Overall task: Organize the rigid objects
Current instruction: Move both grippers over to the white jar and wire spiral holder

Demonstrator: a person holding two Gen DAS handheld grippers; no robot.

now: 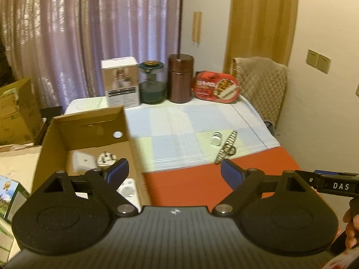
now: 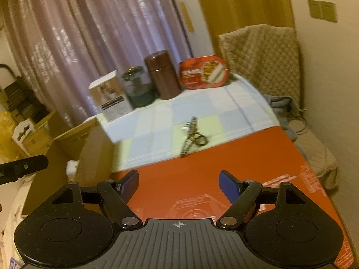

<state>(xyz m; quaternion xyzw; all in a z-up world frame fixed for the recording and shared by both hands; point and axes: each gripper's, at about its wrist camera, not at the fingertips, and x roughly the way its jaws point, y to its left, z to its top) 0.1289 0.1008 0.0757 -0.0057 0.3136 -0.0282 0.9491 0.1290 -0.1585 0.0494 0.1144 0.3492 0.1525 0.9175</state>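
Observation:
An open cardboard box (image 1: 89, 123) stands at the table's left and holds a white adapter (image 1: 82, 162), a round white plug (image 1: 106, 158) and a white power strip (image 1: 130, 189). A patterned pair of scissors (image 1: 227, 149) and a small white jar (image 1: 216, 138) lie on the checked cloth (image 1: 179, 139). The scissors also show in the right wrist view (image 2: 193, 137). My left gripper (image 1: 175, 171) is open and empty, above the box's right wall and the red surface. My right gripper (image 2: 178, 182) is open and empty over the red surface (image 2: 202, 170), short of the scissors.
At the table's back stand a white carton (image 1: 121, 81), a green glass jar (image 1: 152, 83), a brown canister (image 1: 180, 78) and a red tin (image 1: 216, 87). A chair with a quilted cover (image 1: 262, 87) is at the right. More cardboard boxes (image 1: 16, 109) sit at the left.

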